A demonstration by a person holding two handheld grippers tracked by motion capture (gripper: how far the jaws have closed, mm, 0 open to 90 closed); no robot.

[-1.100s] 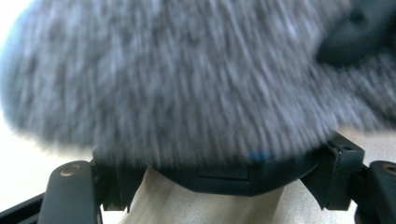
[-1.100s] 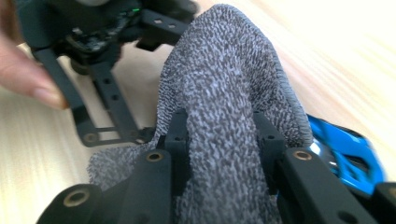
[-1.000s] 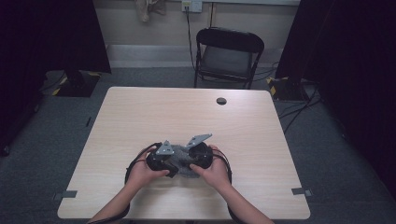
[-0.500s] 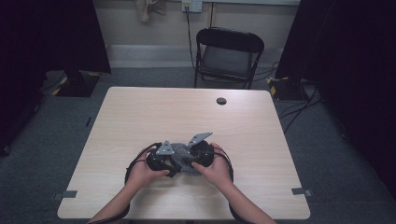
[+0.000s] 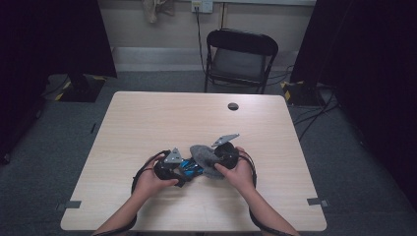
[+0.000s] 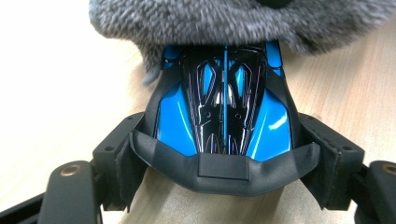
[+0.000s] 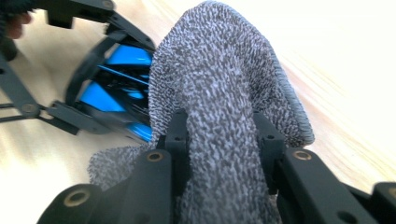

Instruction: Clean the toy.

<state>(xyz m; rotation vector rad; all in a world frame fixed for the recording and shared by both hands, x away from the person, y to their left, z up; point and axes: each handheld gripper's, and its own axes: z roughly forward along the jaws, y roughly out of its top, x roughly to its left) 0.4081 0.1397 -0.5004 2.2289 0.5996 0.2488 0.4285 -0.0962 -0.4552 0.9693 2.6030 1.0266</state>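
No brand, label or writing could be read on anything. A blue and black toy car (image 6: 224,112) was held by its back end between the two jaws of the left hand-held gripper (image 6: 224,154), which was closed on it. In the left gripper view the shiny top of the car was seen up close — black lines down the middle, bright blue on each side — and its front end was covered by a grey fuzzy cloth (image 6: 233,21).

The cloth (image 7: 219,107) was pinched in a bunch by the right hand-held gripper (image 7: 222,135), and it was pressed against the car. In the right gripper view the rough weave of the cloth was shown, with the blue car (image 7: 116,84) behind it inside the other gripper's black jaws.

In the high view the wider scene was shown: the left hand-held gripper (image 5: 184,169) and the right hand-held gripper (image 5: 214,160) were held close together over the near part of the wooden counter (image 5: 147,123), with the car (image 5: 189,168) and the cloth (image 5: 204,155) between them. A small dark round thing (image 5: 233,106) lay near the far edge of the counter, and a black folding chair (image 5: 241,59) stood behind it.
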